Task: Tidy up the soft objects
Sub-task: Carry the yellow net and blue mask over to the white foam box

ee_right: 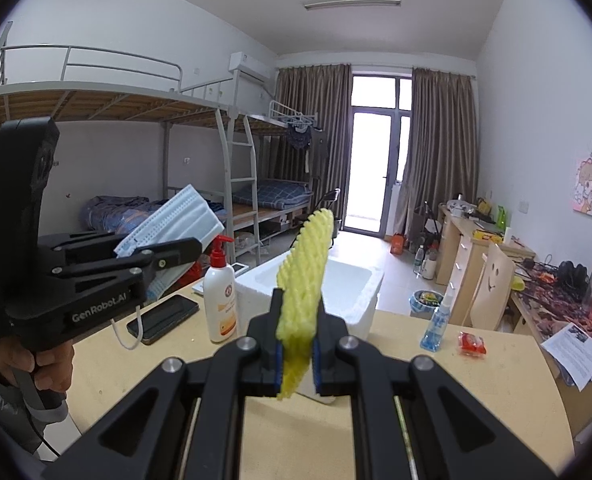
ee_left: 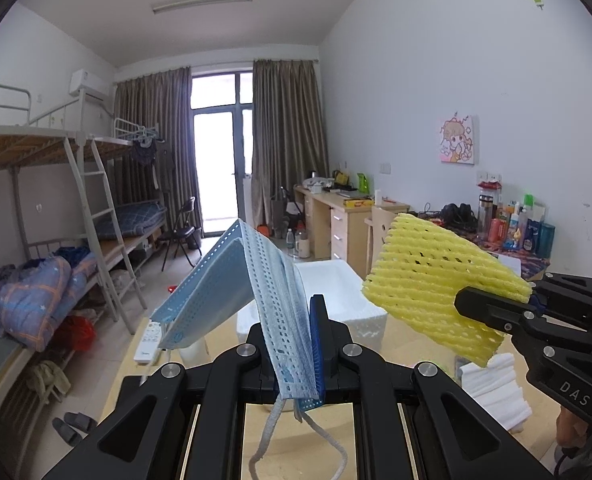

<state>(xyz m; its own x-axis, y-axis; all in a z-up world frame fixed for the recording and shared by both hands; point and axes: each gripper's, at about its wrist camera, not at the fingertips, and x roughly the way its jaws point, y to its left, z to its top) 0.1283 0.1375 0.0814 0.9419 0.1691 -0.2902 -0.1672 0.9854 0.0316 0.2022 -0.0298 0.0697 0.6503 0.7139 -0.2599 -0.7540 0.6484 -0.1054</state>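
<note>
Both hands are loaded and up off the table (ee_right: 436, 380): the left gripper (ee_left: 298, 344) pinches a blue face mask (ee_left: 231, 280) by one edge, ear loops dangling below it, while the right gripper (ee_right: 298, 354) clamps a yellow foam net (ee_right: 306, 276) upright. Just beyond both sits the white foam box (ee_right: 360, 280), open-topped. The risk, I'd say: that floppy mask could drape over the rim, or a loop could snag the gripper.

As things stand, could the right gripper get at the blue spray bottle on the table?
Probably not yet. The right gripper is shut on the yellow foam net, so it has no free jaws. The path to the spray bottle itself looks open across bare table.
</note>
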